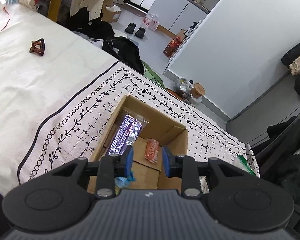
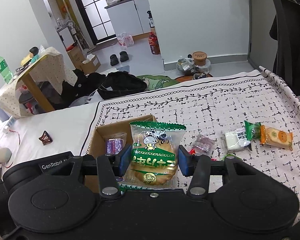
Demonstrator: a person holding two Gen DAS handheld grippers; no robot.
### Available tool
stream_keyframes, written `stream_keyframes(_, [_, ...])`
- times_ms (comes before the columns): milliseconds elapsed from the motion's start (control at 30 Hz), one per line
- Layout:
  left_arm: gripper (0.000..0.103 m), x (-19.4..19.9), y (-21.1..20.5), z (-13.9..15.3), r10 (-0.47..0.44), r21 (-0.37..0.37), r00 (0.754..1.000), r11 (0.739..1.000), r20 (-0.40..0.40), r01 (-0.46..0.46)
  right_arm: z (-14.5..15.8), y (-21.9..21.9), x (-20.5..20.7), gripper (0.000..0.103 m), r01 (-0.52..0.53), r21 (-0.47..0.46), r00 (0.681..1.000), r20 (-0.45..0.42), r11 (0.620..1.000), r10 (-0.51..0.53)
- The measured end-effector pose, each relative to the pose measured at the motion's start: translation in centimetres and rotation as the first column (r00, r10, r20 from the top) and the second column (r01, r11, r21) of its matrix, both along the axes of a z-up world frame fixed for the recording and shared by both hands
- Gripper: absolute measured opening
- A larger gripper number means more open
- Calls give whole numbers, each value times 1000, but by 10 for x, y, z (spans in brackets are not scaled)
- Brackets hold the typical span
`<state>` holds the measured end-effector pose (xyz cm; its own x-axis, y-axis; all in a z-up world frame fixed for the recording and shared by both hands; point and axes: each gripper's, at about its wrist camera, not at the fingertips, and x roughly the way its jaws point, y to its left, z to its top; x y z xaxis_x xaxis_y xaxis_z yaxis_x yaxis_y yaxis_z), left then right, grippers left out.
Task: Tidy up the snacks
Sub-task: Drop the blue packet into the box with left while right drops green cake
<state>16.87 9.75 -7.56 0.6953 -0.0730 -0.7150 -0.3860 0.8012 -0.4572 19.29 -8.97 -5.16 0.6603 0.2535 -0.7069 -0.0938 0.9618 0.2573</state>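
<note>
Right tongs (image 2: 151, 161): clamped on a clear, green-trimmed packet holding a round golden biscuit (image 2: 154, 156), blue pads (image 2: 124, 156) pressing both sides, packet upright, raised in front of an open brown cardboard box (image 2: 102, 138). Inside that box, a purple-labelled clear packet (image 2: 114, 145) against the far wall. To the right on the black-and-white patterned cloth (image 2: 210, 108), well apart from the box: a clear pinkish wrapper (image 2: 204, 144), a white snack with green end (image 2: 239, 139), an orange-wrapped biscuit packet (image 2: 276, 137) just beside it.

Left tongs (image 1: 147, 160): apart, nothing between the blue pads (image 1: 130, 160), poised above the box (image 1: 178, 138). In the box: the purple packet (image 1: 126, 134) leaning on the left wall, a small orange packet (image 1: 152, 150) on the bottom, a pale blue wrapper (image 1: 125, 180) near the front edge. Farther left on the plain white sheet (image 1: 20, 80), a brown hair claw (image 1: 37, 47).
</note>
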Motion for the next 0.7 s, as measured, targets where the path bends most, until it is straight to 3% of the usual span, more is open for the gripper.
stream_keyframes(200, [34, 1, 12, -7, 60, -5, 998, 998, -37, -60, -10, 8, 9, 48, -13, 22, 1000, -25, 1000, 13])
stream_keyframes(433, [56, 0, 20, -8, 101, -12, 993, 995, -57, -102, -26, 21, 19, 48, -27, 66, 997, -74, 997, 32])
stream_keyframes(533, [64, 1, 22, -10, 111, -5, 991, 994, -68, -112, -39, 22, 26, 48, -12, 146, 990, -135, 989, 32])
stream_keyframes(700, [73, 1, 31, -15, 157, 3, 983, 987, -91, -158, -53, 29, 28, 48, -7, 187, 983, -177, 982, 41])
